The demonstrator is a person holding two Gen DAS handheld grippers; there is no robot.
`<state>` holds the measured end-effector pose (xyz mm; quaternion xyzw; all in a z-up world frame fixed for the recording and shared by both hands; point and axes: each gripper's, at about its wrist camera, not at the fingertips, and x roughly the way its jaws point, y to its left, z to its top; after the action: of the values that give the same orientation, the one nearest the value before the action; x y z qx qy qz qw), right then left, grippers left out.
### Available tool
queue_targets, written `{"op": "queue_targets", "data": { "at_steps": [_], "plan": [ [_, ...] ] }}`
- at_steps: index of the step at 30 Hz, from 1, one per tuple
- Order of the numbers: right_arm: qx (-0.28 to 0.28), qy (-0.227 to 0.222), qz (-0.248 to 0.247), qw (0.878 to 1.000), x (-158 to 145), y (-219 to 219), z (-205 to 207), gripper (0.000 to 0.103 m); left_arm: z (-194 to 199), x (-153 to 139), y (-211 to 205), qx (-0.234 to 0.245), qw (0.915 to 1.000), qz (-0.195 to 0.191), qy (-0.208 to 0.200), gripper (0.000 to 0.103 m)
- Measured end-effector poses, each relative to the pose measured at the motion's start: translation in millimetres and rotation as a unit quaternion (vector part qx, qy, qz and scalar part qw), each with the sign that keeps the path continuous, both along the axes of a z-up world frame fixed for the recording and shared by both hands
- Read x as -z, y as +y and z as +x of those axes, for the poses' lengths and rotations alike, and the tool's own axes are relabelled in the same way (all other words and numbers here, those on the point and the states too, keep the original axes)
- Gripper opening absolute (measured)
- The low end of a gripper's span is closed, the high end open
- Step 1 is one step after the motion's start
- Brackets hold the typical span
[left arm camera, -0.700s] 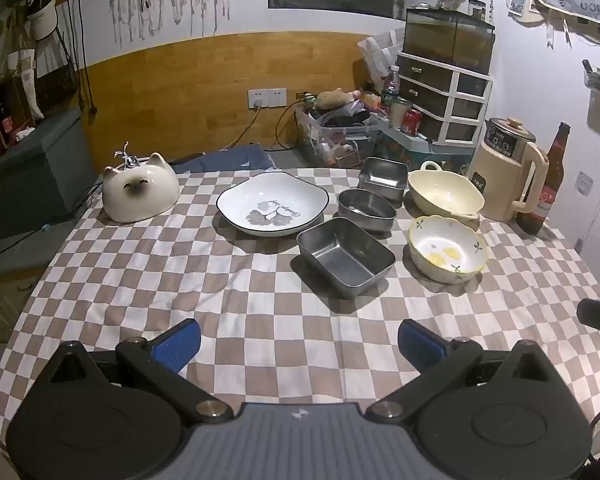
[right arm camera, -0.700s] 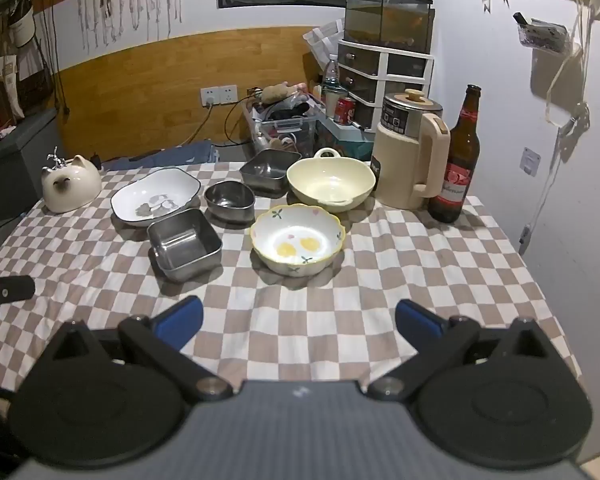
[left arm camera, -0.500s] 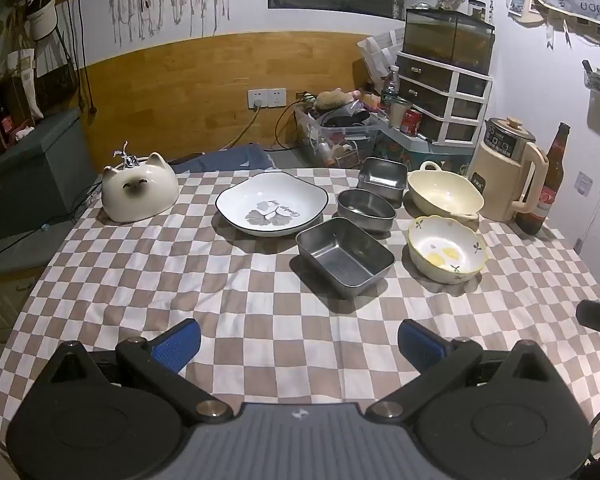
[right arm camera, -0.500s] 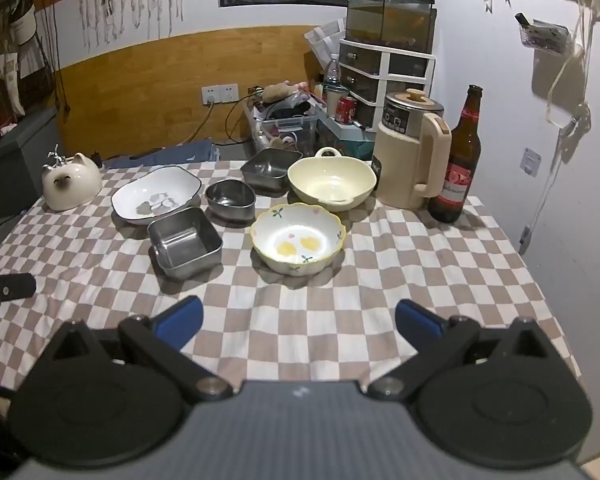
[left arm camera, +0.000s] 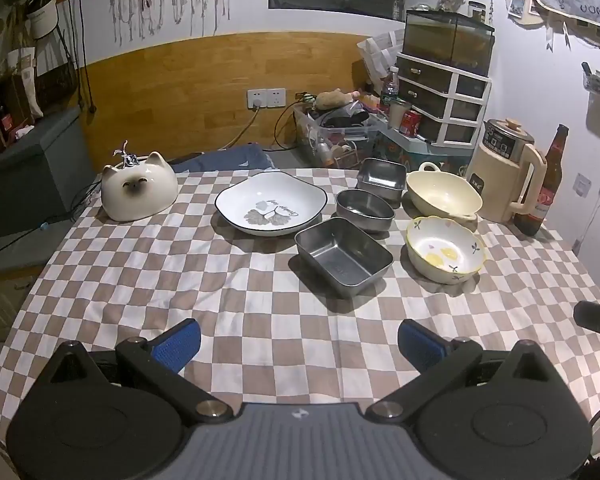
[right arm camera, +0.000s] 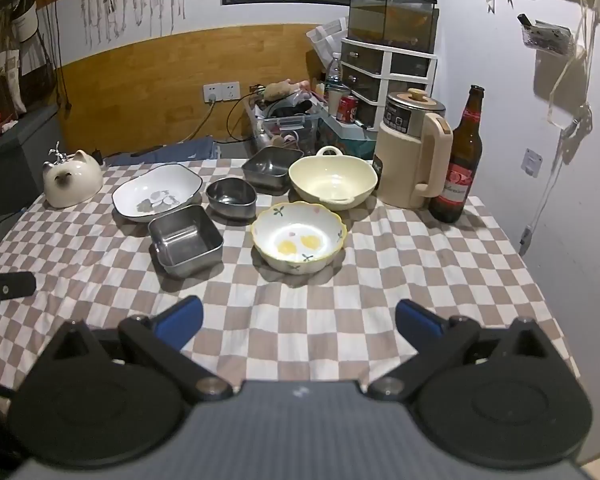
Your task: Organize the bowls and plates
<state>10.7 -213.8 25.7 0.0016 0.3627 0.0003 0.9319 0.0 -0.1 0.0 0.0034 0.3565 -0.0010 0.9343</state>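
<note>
On the checkered tablecloth stand a white plate with a leaf print, a rectangular steel tray, a round steel bowl, a square steel dish, a cream bowl with handles and a flowered bowl. My left gripper is open and empty over the near cloth. My right gripper is open and empty, in front of the flowered bowl.
A cat-shaped ceramic pot stands at the far left. A cream kettle and a brown beer bottle stand at the far right. Storage boxes and drawers sit behind the table.
</note>
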Motion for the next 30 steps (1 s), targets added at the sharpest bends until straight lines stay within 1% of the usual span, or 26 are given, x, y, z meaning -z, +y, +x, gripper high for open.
{"op": "queue_targets", "data": {
  "at_steps": [30],
  "plan": [
    [0.003,0.003,-0.001,1.0,0.4,0.3,0.5,0.103,0.0,0.0,-0.3,0.0,1.0,-0.002,-0.002,0.103]
  ]
}}
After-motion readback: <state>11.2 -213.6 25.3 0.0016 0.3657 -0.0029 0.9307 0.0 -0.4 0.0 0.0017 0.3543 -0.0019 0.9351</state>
